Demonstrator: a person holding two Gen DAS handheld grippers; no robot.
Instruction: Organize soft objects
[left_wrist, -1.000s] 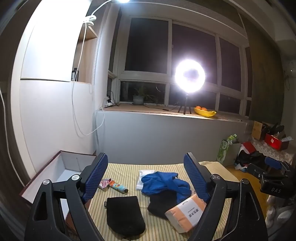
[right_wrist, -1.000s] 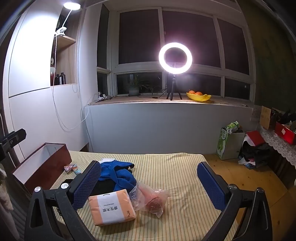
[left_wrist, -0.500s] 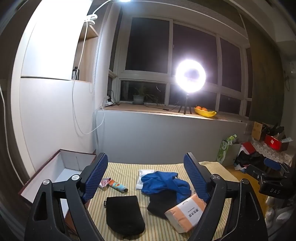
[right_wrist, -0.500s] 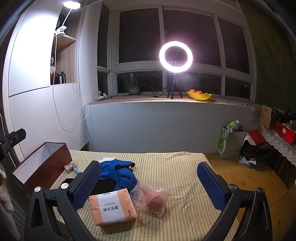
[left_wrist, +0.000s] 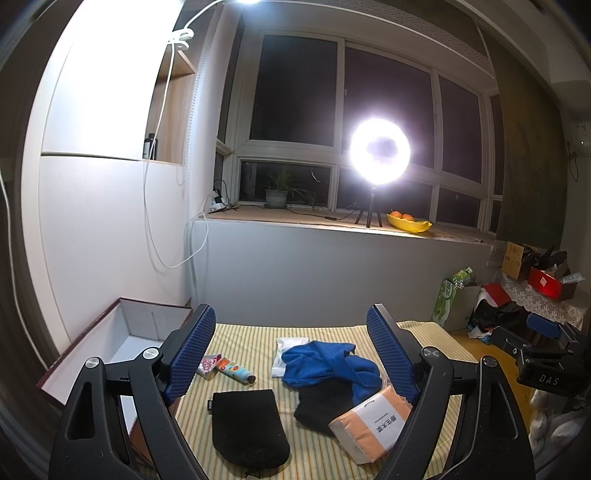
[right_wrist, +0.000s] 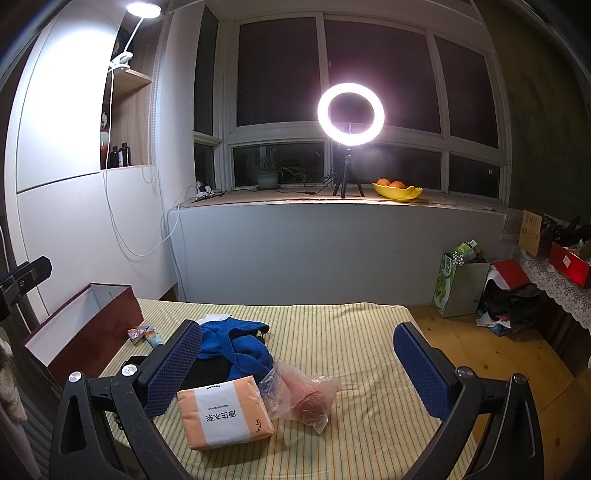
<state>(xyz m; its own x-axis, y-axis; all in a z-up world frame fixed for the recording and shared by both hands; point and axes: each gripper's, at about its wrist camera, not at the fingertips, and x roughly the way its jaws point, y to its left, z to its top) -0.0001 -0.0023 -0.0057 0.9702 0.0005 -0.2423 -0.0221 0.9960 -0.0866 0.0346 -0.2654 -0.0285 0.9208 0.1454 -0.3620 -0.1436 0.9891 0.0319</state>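
left wrist view: the left gripper (left_wrist: 291, 354) has its blue-padded fingers (left_wrist: 192, 354) spread wide with nothing between them, held above the near edge of the striped bed cover (left_wrist: 251, 339). under that gap lie a black pouch (left_wrist: 245, 424) close by and, further off, a blue cloth (left_wrist: 325, 363) draped over a black cloth (left_wrist: 317, 400). an orange tissue pack (left_wrist: 373, 422) sits beside the right-side finger, touching the black cloth. a small tube (left_wrist: 234, 370) and a pink wrapper (left_wrist: 207, 364) lie near the left-side finger, with an open box (left_wrist: 122, 332) just beyond the bed's left edge. right wrist view: the right gripper (right_wrist: 295, 365) is likewise wide apart and empty, above the tissue pack (right_wrist: 225, 415) and a clear plastic bag (right_wrist: 303, 395) that touches it. the blue cloth (right_wrist: 232, 343) lies behind them.
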